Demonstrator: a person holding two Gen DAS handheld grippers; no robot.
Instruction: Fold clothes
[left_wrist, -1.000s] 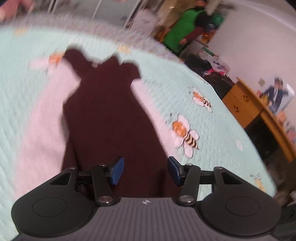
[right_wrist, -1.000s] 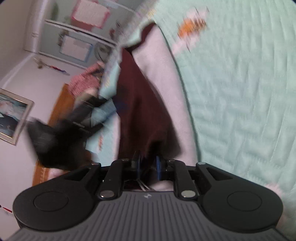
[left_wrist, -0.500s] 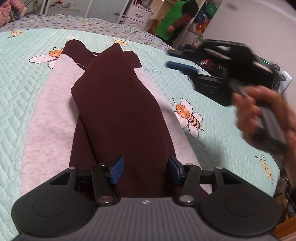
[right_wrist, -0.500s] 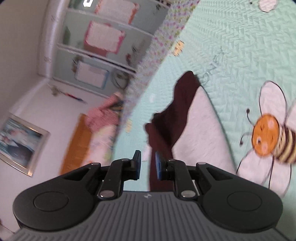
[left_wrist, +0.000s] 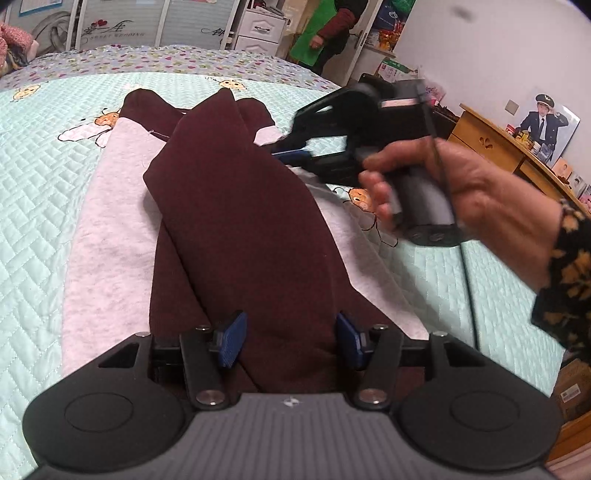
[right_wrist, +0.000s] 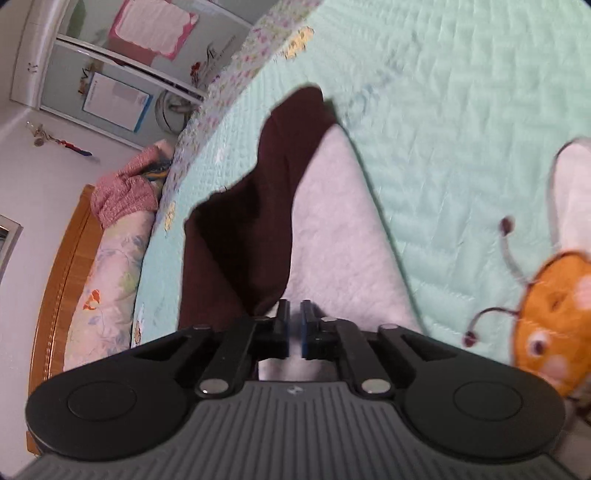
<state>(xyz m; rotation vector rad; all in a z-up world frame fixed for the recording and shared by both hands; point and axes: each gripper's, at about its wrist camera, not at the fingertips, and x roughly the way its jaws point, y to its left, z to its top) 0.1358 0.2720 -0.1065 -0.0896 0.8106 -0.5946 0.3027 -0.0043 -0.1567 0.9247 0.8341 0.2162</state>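
Mint-green quilted bedding (left_wrist: 40, 206) printed with cartoon bees fills both views, with wardrobe doors across the upper left of the left wrist view and a wooden dresser (left_wrist: 491, 147) at its right edge. Lying lengthwise up the middle of that view is the garment (left_wrist: 236, 221), a pale grey top with dark maroon sleeves; both sleeves are already folded inward and overlap along its centre, the grey body showing on either side. At the bottom centre the left gripper (left_wrist: 290, 341) hangs over the near end of the maroon fabric, its jaws opening and set wide, the blue pads clear of the cloth and nothing pinched between them. Right of centre, the right hand (left_wrist: 469, 188) carries the right gripper (left_wrist: 295, 155) to the garment's far right shoulder, where the grey edge peeks out from under the sleeve. In the right wrist view this gripper (right_wrist: 293, 325) has its jaws nearly together with only a thin gap; grey cloth lies right beneath the tips, but no fabric is seen caught in them. The sleeve folds look done, and the step in hand seems to be taking hold for the lengthwise fold. Next, each tool probably needs a firm bite on an edge, the right one widening first, so the top can be doubled over evenly.
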